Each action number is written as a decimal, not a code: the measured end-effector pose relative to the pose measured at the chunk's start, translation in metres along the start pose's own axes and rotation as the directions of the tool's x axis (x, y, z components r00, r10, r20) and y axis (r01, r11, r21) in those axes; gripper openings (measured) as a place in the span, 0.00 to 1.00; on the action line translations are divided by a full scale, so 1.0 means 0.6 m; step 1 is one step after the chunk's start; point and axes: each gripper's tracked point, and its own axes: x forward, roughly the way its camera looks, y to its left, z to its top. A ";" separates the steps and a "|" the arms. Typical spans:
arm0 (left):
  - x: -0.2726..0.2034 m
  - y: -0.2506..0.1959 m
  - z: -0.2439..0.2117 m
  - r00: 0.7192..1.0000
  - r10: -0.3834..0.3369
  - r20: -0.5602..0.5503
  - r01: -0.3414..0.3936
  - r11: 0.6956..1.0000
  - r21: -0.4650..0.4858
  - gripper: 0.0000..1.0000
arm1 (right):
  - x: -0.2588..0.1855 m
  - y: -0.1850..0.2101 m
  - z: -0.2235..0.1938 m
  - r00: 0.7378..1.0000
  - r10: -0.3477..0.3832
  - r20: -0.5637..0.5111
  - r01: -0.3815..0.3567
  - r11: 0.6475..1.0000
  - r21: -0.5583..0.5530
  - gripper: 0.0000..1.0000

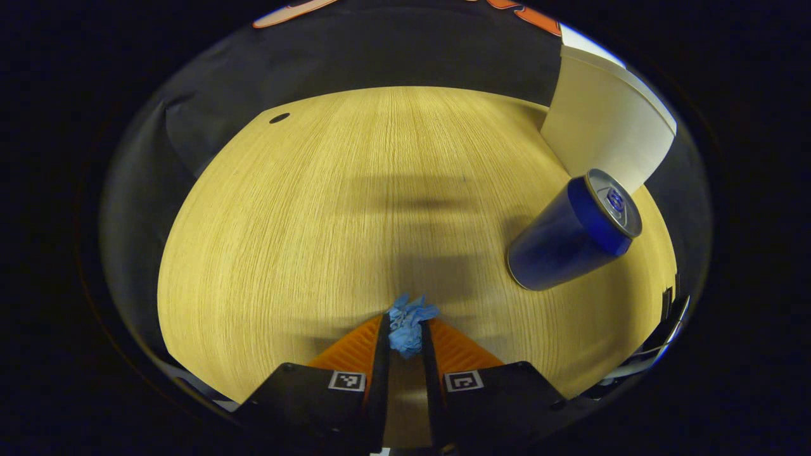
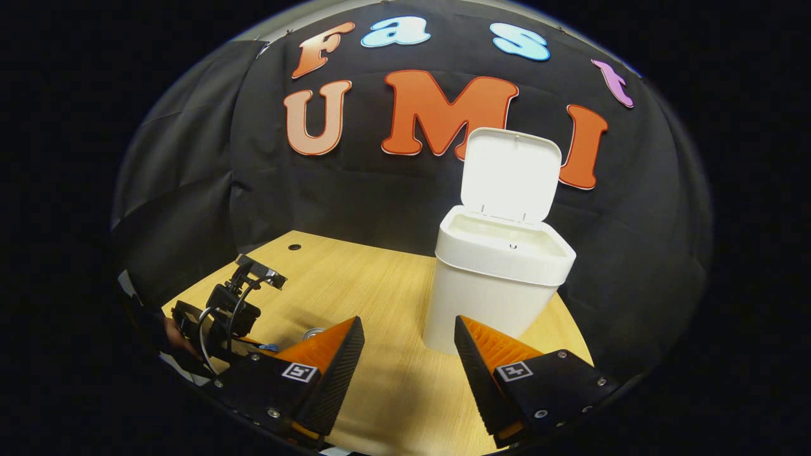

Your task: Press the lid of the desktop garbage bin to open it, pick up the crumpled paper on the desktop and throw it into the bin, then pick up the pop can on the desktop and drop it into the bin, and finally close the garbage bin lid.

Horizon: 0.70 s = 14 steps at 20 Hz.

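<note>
The left claw (image 1: 406, 329) is clamped on the crumpled paper (image 1: 407, 324): in the left gripper view its 2 fingers press on the blue wad from both sides, with a tuft sticking out past the tips toward 12 o'clock. The wad sits close over the surface (image 1: 317, 221), though whether it has lifted clear cannot be told. Farther out, toward 2 o'clock, the pop can (image 1: 573, 233) stands on the surface, untouched, well apart from the claw. Just behind it, at 1 o'clock, rises the white wall of the garbage bin (image 1: 605, 130).

In the right gripper view, the right claw (image 2: 408, 342) hangs with its fingers wide apart and nothing between them. Beyond its tips, toward 1 o'clock, the bin stands with its lid (image 2: 510, 174) swung upright, so the mouth is open. The left claw's body appears low at 9 o'clock.

Judged from this, step 1 is done: the lid is up. Step 2 is underway, with the paper gripped but not yet over the bin. Carrying and dropping the paper, then the can, then shutting the lid remain.
</note>
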 end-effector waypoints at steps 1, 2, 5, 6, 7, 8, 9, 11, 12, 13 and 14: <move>0.002 0.002 0.023 1.000 -0.017 0.000 0.017 1.000 -0.014 0.31 | 0.003 0.003 0.000 1.000 0.005 -0.003 -0.005 1.000 -0.001 0.87; 0.004 0.005 0.049 1.000 -0.029 0.003 0.029 0.999 -0.024 0.31 | 0.003 0.008 -0.003 1.000 0.014 -0.011 -0.014 1.000 -0.007 0.87; 0.010 0.025 0.144 0.999 -0.042 0.034 0.043 0.999 -0.032 0.31 | 0.008 0.031 -0.009 0.998 0.051 -0.026 -0.052 0.998 -0.040 0.87; 0.013 0.033 0.181 0.998 -0.044 0.046 0.046 0.998 -0.035 0.31 | 0.008 0.038 -0.016 0.997 0.067 -0.034 -0.068 0.997 -0.047 0.85; 0.016 0.045 0.235 0.997 -0.048 0.063 0.051 0.998 -0.040 0.31 | 0.013 0.049 -0.025 0.995 0.089 -0.049 -0.091 0.995 -0.047 0.87; 0.018 0.057 0.288 0.996 -0.050 0.080 0.053 0.998 -0.043 0.31 | 0.017 0.059 -0.033 0.992 0.109 -0.065 -0.112 0.993 -0.044 0.87; 0.019 0.067 0.330 0.995 -0.050 0.092 0.054 0.998 -0.044 0.31 | 0.021 0.068 -0.038 0.990 0.124 -0.073 -0.127 0.991 -0.043 0.87; 0.023 0.089 0.416 0.992 -0.047 0.114 0.052 0.998 -0.045 0.31 | 0.029 0.084 -0.056 0.983 0.155 -0.100 -0.159 0.986 -0.039 0.87; 0.026 0.101 0.460 0.991 -0.042 0.126 0.048 0.998 -0.045 0.31 | 0.033 0.088 -0.067 0.979 0.167 -0.119 -0.172 0.984 -0.039 0.87; 0.030 0.113 0.505 0.990 -0.038 0.135 0.045 0.998 -0.047 0.31 | 0.036 0.094 -0.076 0.974 0.179 -0.136 -0.186 0.982 -0.042 0.87; 0.035 0.124 0.550 0.990 -0.035 0.140 0.042 0.998 -0.047 0.31 | 0.039 0.100 -0.082 0.971 0.192 -0.146 -0.200 0.979 -0.043 0.87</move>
